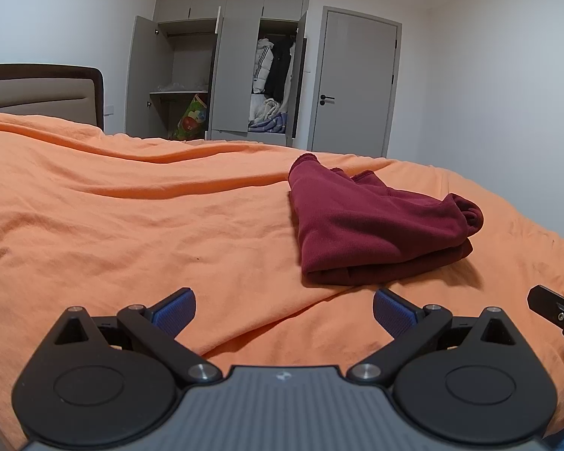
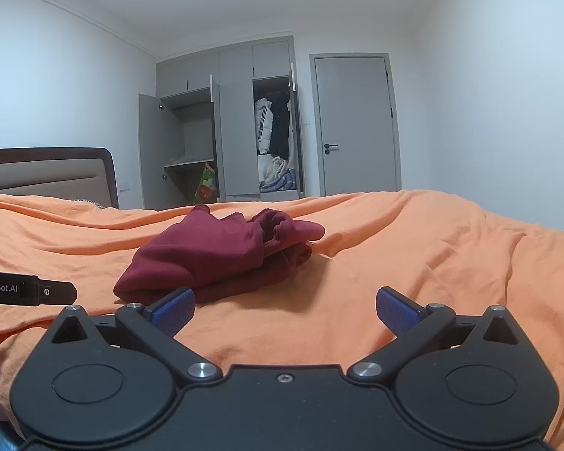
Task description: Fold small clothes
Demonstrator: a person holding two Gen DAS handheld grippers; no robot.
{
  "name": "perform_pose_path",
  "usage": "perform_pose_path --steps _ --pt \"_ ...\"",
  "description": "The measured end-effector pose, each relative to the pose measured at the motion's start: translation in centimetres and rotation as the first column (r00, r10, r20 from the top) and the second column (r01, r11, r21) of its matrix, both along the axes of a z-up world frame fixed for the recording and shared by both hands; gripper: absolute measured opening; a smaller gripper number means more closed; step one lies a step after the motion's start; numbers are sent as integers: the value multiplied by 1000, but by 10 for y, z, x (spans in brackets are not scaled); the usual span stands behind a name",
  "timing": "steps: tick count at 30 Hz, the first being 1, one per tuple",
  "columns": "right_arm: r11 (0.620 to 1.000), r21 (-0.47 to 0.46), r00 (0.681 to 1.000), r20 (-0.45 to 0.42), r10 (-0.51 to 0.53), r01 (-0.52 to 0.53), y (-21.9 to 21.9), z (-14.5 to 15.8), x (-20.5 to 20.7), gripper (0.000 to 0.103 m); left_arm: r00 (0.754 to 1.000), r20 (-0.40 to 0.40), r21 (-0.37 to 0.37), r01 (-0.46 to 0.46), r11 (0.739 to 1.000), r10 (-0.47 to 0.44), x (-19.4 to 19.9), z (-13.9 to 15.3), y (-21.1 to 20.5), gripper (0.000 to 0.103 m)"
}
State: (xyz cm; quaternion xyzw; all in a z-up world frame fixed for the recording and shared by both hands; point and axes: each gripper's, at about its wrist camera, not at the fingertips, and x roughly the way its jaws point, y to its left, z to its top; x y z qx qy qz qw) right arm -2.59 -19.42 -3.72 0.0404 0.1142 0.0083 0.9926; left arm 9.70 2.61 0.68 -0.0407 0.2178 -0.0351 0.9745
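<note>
From the left wrist camera, the left gripper (image 1: 284, 314) sits low over the wrinkled orange cotton bedsheet (image 1: 112, 225), its two blue ribbed pads (image 1: 176, 312) spread wide apart with nothing between them. Ahead and to the right of the gripper lies the dark red knitted garment (image 1: 376, 233), folded into a thick, roughly square bundle resting flat on the sheet, with a rolled cuff at its right edge and a loose corner rising at the back. It touches neither pad. At the far right edge a black part of the right gripper (image 1: 556, 308) juts into view. Beyond the bed stand a brown-framed padded headboard (image 1: 37, 94), a grey built-in wardrobe (image 1: 233, 60) with several doors swung open and coats hanging inside, and a closed grey door with a black handle (image 1: 357, 82).

From the right wrist camera, the right gripper (image 2: 285, 314) also hovers just above the orange sheet (image 2: 432, 263), its blue pads (image 2: 396, 314) held wide apart and gripping nothing. The dark red garment (image 2: 214, 255) lies ahead and to the left; its near edge sits just behind the left-hand pad, though whether they touch cannot be told. A black finger of the left gripper (image 2: 30, 287), printed with white lettering, reaches in from the left edge, near the bundle's corner. The wardrobe (image 2: 237, 124), headboard (image 2: 49, 173) and closed door (image 2: 357, 124) fill the background.
</note>
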Motion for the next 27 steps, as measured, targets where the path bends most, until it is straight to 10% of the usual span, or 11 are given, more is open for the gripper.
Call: perform_pose_path --steps 27 --pt "1000 1 1000 -14 8 -8 0 -4 2 102 1000 -15 -3 1 1000 -1 1 -4 1 103"
